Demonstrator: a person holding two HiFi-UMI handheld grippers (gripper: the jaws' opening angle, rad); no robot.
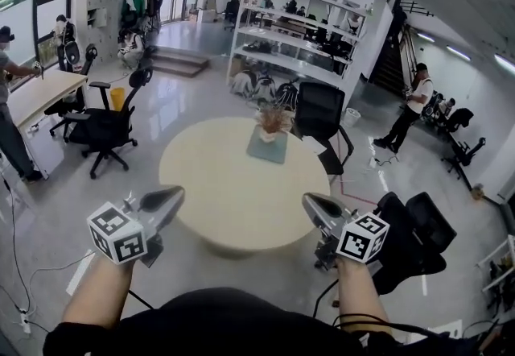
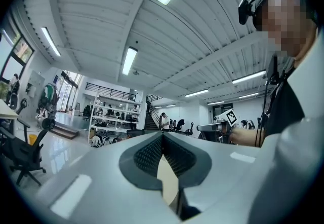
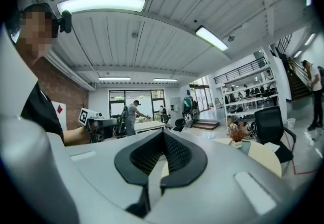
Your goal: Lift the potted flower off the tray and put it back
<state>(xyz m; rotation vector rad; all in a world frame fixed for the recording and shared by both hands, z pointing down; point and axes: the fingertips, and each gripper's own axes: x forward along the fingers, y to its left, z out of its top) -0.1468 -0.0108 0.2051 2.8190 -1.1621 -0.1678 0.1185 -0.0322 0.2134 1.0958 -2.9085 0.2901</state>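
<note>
Far left of the head view: black office chair on the glossy floor, with a yellow bin just behind it. Lower left: left gripper, held level just off the near edge of the round cream table and clear of it. Jaws pressed together tip to tip in the left gripper view, with nothing between them.

Centre, toward the table's far side: grey-green tray lying flat, with the potted flower standing upright on its far end, well apart from both tools. Just right of the tray, behind the table: second black chair.

Lower right: right gripper, also level near the table's edge. Jaws closed on each other and empty in the right gripper view, with the flower at right of centre there, beyond the tips. Far right of the head view: standing person in a white top.
</note>
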